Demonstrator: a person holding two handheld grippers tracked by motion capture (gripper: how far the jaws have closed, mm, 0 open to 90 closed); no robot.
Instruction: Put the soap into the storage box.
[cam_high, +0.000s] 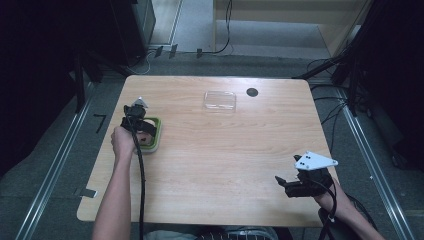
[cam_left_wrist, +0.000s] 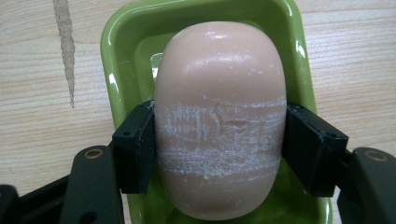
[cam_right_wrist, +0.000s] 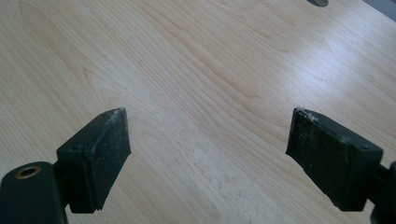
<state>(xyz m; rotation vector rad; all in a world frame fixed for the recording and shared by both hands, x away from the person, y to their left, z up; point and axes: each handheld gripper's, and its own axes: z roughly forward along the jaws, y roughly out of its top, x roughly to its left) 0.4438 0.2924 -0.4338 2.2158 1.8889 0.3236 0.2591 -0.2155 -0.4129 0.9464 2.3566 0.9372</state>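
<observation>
The left gripper (cam_left_wrist: 219, 149) is seen in the left gripper view with its two black jaws closed against the opposite long sides of a pale pink bar of soap (cam_left_wrist: 219, 116). Both pads are pressed flat on the bar, at about its middle. The surface of the soap between the pads is marked with white scuffing. The bar is positioned over a green soap dish (cam_left_wrist: 126, 56), whose glossy rim is seen on both sides of the soap and beyond its far end; whether the bar rests on the floor of the dish or is lifted just clear of it cannot be told. In the high view the left gripper (cam_high: 141, 129) is located at the left side of the wooden table (cam_high: 220, 165), directly over the green soap dish (cam_high: 157, 135), and is held by the left hand (cam_high: 122, 141). The right gripper (cam_high: 282, 184) is held low near the front right corner of the table, well apart from the dish. In the right gripper view its jaws are spread wide, with bare wood between them and nothing gripped. A clear plastic lid (cam_high: 220, 100) lies toward the far edge of the table, with a dark round hole (cam_high: 252, 92) just beside it.
</observation>
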